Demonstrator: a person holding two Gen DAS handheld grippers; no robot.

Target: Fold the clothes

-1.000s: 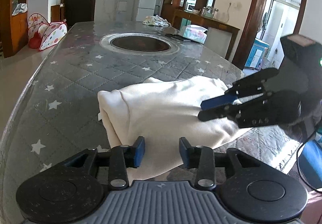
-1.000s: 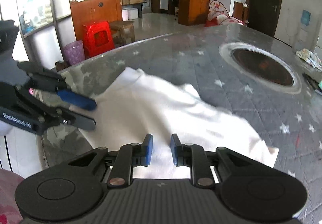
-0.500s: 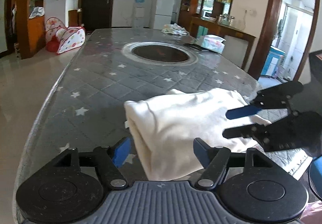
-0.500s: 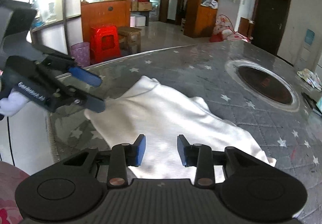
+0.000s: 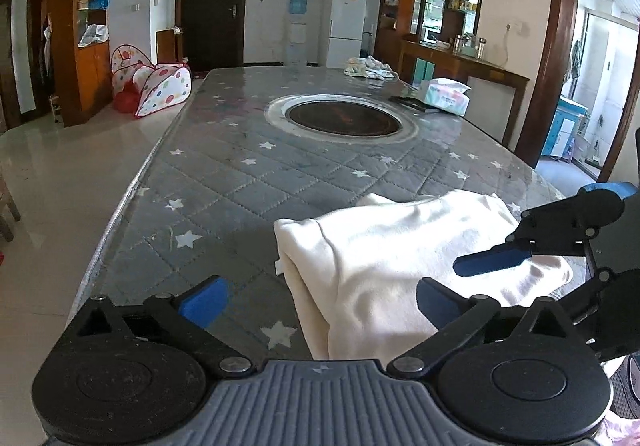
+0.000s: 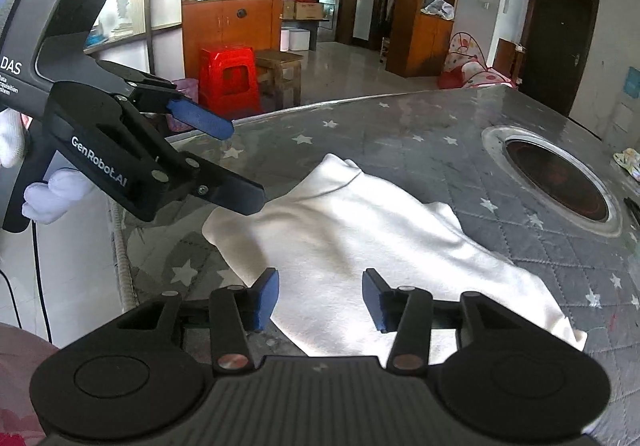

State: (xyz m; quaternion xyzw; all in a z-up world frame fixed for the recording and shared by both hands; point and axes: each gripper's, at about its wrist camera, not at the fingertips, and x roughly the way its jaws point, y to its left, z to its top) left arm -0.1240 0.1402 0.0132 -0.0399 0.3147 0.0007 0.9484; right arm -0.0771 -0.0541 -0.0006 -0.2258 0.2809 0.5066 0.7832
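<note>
A white garment [image 5: 400, 246] lies folded on the grey star-patterned table [image 5: 240, 173], close to its near edge. My left gripper [image 5: 320, 302] hovers over the garment's left folded edge with its jaws very wide and still opening, and its pads press on nothing. My right gripper [image 6: 322, 298] hangs over the garment [image 6: 360, 226] with its jaws partly apart and opening, and the cloth lies loose beneath them. From the right wrist, the left gripper [image 6: 236, 165] shows at the left in a white-gloved hand [image 6: 52, 189]. The right gripper's upper finger pad [image 5: 494, 260] reaches in from the right.
A round recessed hotplate [image 5: 344, 119] sits mid-table. Beyond it are a tissue box [image 5: 444, 95] and a crumpled cloth [image 5: 370, 67]. The table's left edge drops to a tiled floor. A red stool [image 6: 228, 81] stands past the near corner.
Both pairs of jaws have spread apart, the left from narrow to very wide. The garment has stayed flat on the table. The right gripper has drawn back a little from the cloth.
</note>
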